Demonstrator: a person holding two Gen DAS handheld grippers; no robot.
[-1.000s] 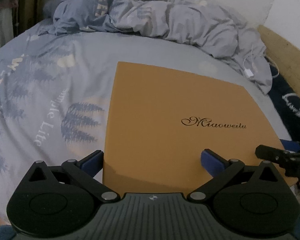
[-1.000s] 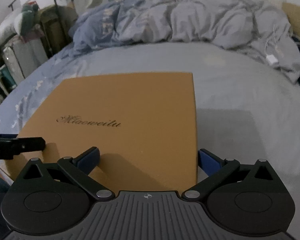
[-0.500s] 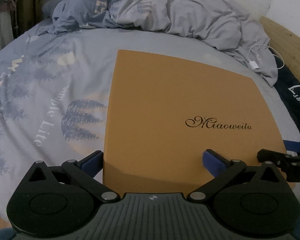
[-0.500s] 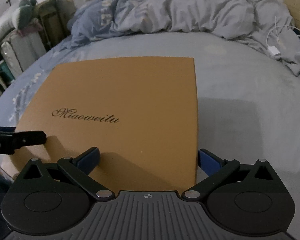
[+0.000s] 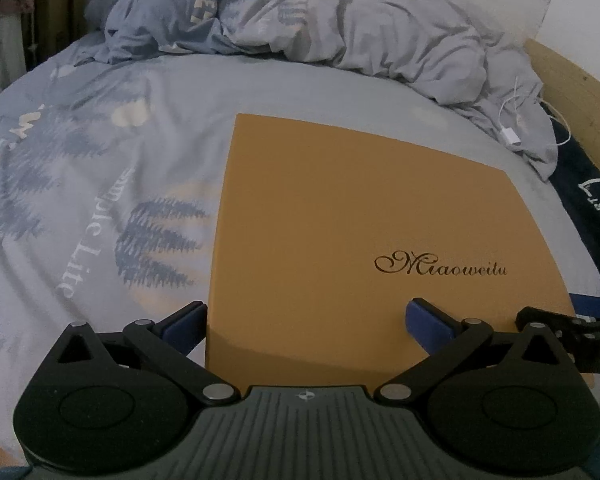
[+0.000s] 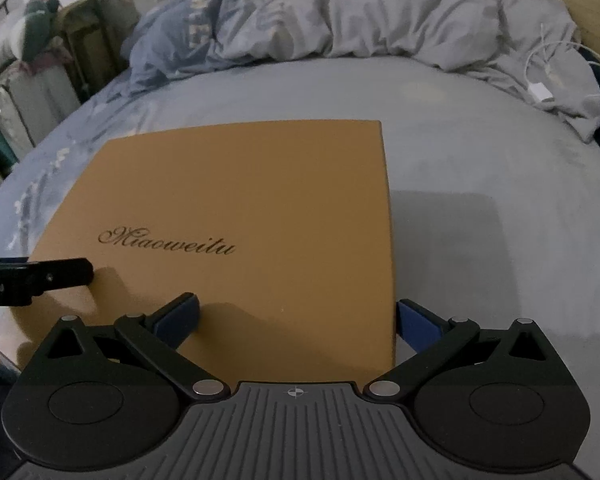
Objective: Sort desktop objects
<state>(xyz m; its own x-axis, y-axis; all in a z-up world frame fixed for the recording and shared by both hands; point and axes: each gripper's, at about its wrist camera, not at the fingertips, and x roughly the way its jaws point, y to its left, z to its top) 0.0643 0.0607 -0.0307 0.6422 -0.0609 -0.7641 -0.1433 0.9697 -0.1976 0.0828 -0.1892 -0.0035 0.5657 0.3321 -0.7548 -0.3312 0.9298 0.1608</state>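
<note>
Box (image 5: 340,232) flat on bedsheet (image 5: 100,160) | duvet (image 5: 340,32) bunched behind

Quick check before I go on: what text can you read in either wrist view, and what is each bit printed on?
"Miaoweitu": script lettering on the tan box.
"Lite": pale print on the bedsheet; the word before it is partly folded, ending "ple".
"WEE": on the crumpled duvet, cut off by folds.
"HEART": on the dark fabric at the bed's right edge, partly cut off.
Label on the other claw's body: too cropped to read.
</note>
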